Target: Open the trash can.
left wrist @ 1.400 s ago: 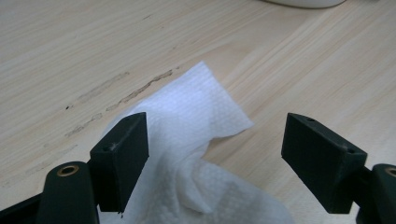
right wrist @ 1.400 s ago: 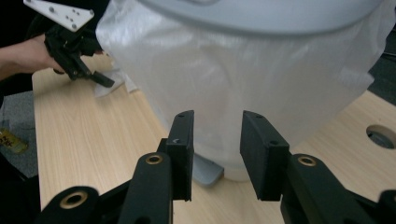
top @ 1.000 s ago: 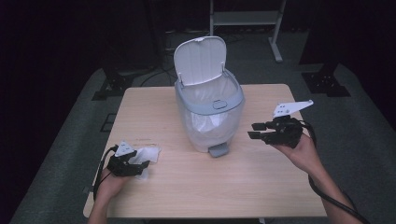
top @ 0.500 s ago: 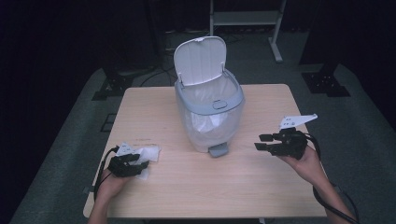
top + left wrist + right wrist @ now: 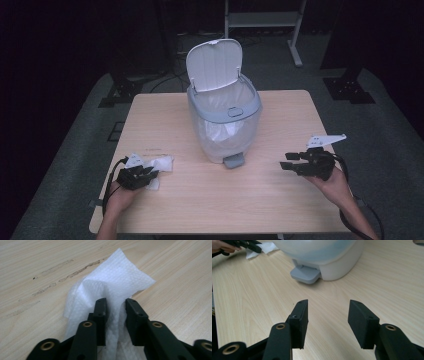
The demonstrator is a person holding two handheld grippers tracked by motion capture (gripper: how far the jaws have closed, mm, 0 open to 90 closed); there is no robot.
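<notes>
A crumpled white paper tissue (image 5: 115,282) lies on the wooden table (image 5: 280,210) near its front left. My left gripper (image 5: 116,307) has just been closing its jaws, and they now pinch a raised fold of the tissue (image 5: 162,163). In the high view the left gripper (image 5: 150,172) rests low on the table. My right gripper (image 5: 328,312) hovers just above the tabletop with nothing between its jaws, which have just been opening. It sits right of the bin (image 5: 225,120) in the high view, right gripper (image 5: 286,161) pointing left.
The pale grey pedal bin holds a white liner, and its lid (image 5: 214,64) stands up. Its pedal (image 5: 233,160) faces the near edge. The right gripper view shows the bin (image 5: 332,255), the pedal (image 5: 305,275) and, farther off, the left gripper (image 5: 249,245). Dark floor surrounds the table.
The right hand has sunk from beside the bin toward the table's front right. The left hand has stayed on the tissue.
</notes>
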